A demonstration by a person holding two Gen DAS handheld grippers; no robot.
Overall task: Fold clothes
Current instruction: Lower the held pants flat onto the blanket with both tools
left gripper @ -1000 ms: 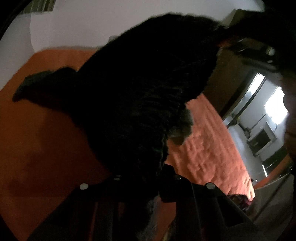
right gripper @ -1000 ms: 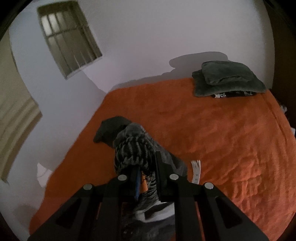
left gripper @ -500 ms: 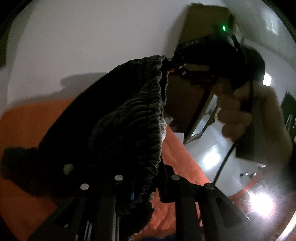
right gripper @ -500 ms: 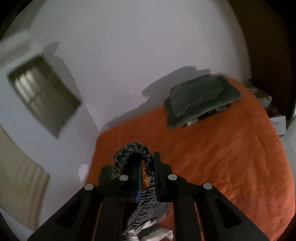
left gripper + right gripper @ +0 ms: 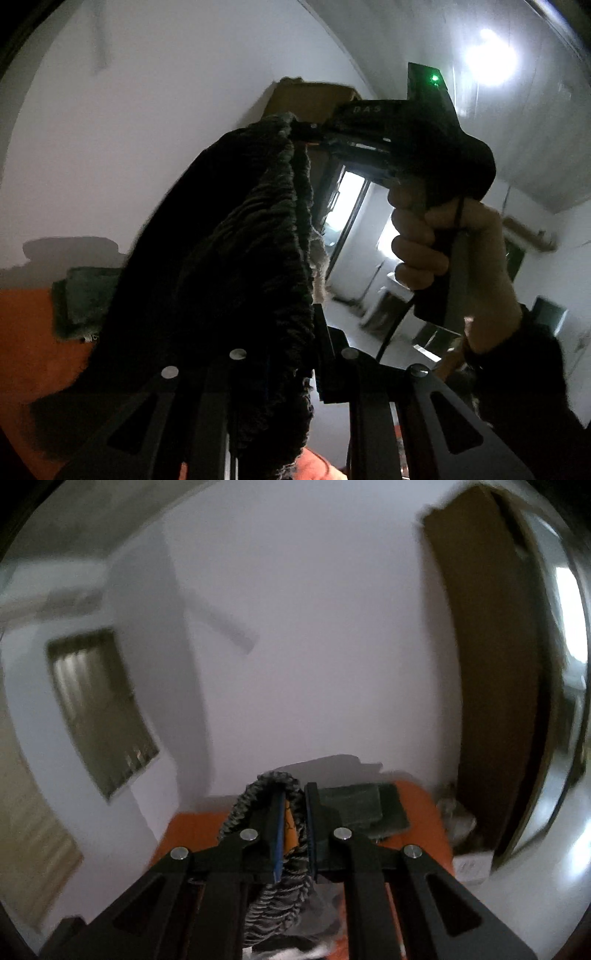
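A dark grey ribbed knit garment (image 5: 236, 258) hangs stretched between both grippers, lifted high off the orange bed (image 5: 33, 354). My left gripper (image 5: 295, 354) is shut on its lower hem. My right gripper (image 5: 293, 812) is shut on the ribbed edge (image 5: 258, 797); it shows in the left wrist view (image 5: 314, 134) at the top, held by a hand (image 5: 443, 251). The garment's lower part hangs below both views.
A folded stack of dark green clothes (image 5: 362, 808) lies at the far end of the bed by the white wall, also in the left wrist view (image 5: 81, 299). A brown door (image 5: 491, 686) stands at the right, a window (image 5: 96, 709) at the left.
Both grippers have risen and tilted upward, lifting the garment off the bed. The bed has dropped low in both views.
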